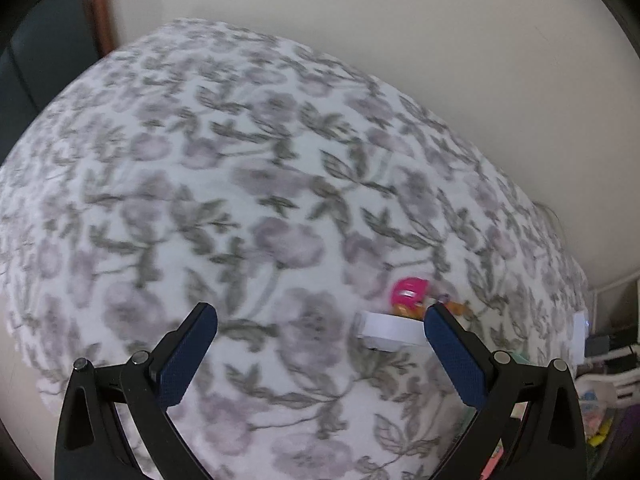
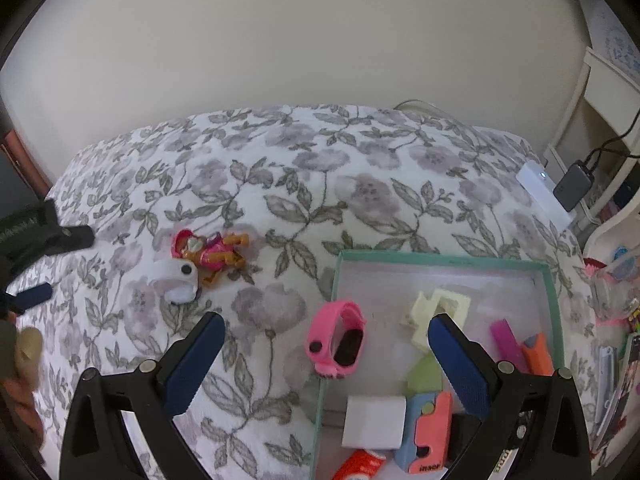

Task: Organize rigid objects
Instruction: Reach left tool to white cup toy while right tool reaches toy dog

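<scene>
Right gripper (image 2: 322,354), nearest the right wrist camera: jaws spread wide, holding nothing. Between its fingers, a pink watch (image 2: 336,340) sits on the left rim of a green-edged tray (image 2: 554,300), hanging partly over the floral bedspread (image 2: 280,168). The right finger overlaps the tray, which holds a cream plastic piece (image 2: 434,312), a white block (image 2: 374,422), a blue-and-coral item (image 2: 428,436), and purple and orange markers along its right wall. Left of the tray, open bedspread runs to a toy figure (image 2: 212,254) lying beside, and apparently touching, a white band (image 2: 178,278). The bed's far edge meets a plain wall; its right edge borders white shelving. Left gripper (image 1: 320,330): jaws likewise wide, empty, above the bedspread (image 1: 200,160). The white band (image 1: 390,332) lies just inside its right finger, the toy figure (image 1: 408,296) behind; contact cannot be determined.
</scene>
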